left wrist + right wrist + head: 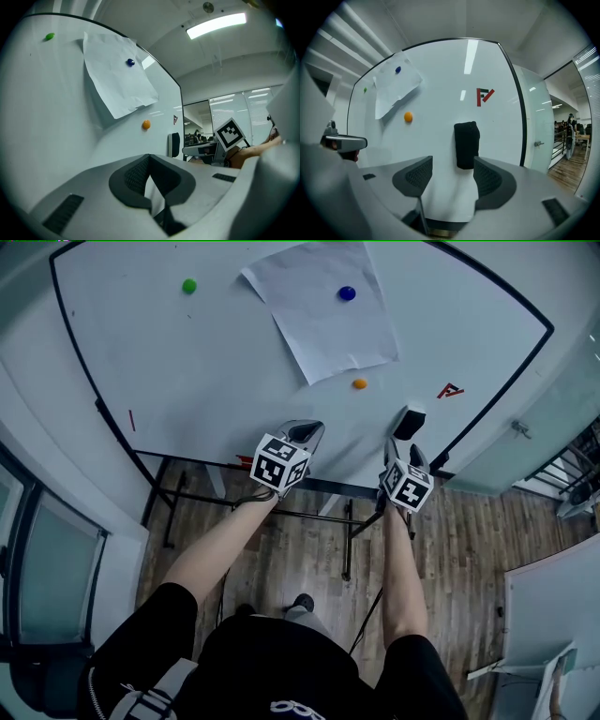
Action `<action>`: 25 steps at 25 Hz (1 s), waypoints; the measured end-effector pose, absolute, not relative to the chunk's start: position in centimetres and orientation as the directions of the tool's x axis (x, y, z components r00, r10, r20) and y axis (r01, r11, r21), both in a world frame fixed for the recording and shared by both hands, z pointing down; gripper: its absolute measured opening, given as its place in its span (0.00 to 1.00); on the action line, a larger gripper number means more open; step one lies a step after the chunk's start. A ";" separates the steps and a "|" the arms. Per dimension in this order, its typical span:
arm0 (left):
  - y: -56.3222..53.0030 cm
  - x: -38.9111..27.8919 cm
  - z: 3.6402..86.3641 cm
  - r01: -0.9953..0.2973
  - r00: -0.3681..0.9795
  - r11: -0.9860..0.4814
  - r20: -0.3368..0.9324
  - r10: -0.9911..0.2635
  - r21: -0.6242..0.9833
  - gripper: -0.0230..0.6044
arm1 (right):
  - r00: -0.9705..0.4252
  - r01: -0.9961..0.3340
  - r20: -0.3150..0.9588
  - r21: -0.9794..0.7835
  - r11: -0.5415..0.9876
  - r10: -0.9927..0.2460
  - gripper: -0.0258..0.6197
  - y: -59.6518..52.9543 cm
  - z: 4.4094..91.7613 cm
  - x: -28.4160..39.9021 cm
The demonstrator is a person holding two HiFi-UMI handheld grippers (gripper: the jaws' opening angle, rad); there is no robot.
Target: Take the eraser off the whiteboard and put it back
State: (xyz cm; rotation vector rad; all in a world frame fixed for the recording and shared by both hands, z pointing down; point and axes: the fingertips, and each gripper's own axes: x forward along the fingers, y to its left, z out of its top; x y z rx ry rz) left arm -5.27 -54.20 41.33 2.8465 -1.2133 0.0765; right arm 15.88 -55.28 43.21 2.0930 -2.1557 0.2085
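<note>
Far left on the whiteboard, a green magnet sits near the top edge. At its 3 o'clock a sheet of paper hangs tilted, pinned by a blue magnet. An orange magnet sits just off the sheet's lower corner, at 6 o'clock from the blue one.

The left hand-held gripper is held up near the lower part of the board, at about 7 o'clock from the orange magnet. In the left gripper view its jaws meet at the tips with nothing between them.

The eraser, a dark block, stands upright and sticks to the board at about 4 o'clock from the orange magnet. The right hand-held gripper points straight at it with its jaws spread wide. The eraser is at 12 o'clock of the gap, its lower end showing between the two pads, which do not press on it. The head view shows the eraser just ahead of that hand-held gripper, at its 12 o'clock, and at 3 o'clock from the left one.

A small red mark is printed on the board at 1 o'clock from the eraser.
</note>
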 end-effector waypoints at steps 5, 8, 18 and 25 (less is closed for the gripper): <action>-51.7 -6.6 41.7 -0.718 0.695 -0.695 0.073 -0.715 0.028 0.05 | -0.041 -0.999 0.190 0.004 0.042 -0.981 0.46 -52.0 43.3 14.4; -50.5 -6.9 41.8 -0.724 0.689 -0.689 0.077 -0.721 0.028 0.05 | -0.050 -0.999 0.184 0.002 0.051 -0.982 0.43 -50.4 43.3 14.1; -47.1 -3.5 41.0 -0.772 0.635 -0.636 0.073 -0.769 0.011 0.05 | -0.131 -0.990 0.159 0.037 0.139 -0.978 0.15 -47.5 42.6 17.0; -44.1 0.2 41.2 -0.811 0.584 -0.586 0.083 -0.807 0.008 0.05 | -0.214 -0.974 0.168 0.042 0.224 -0.962 0.08 -45.5 42.8 20.0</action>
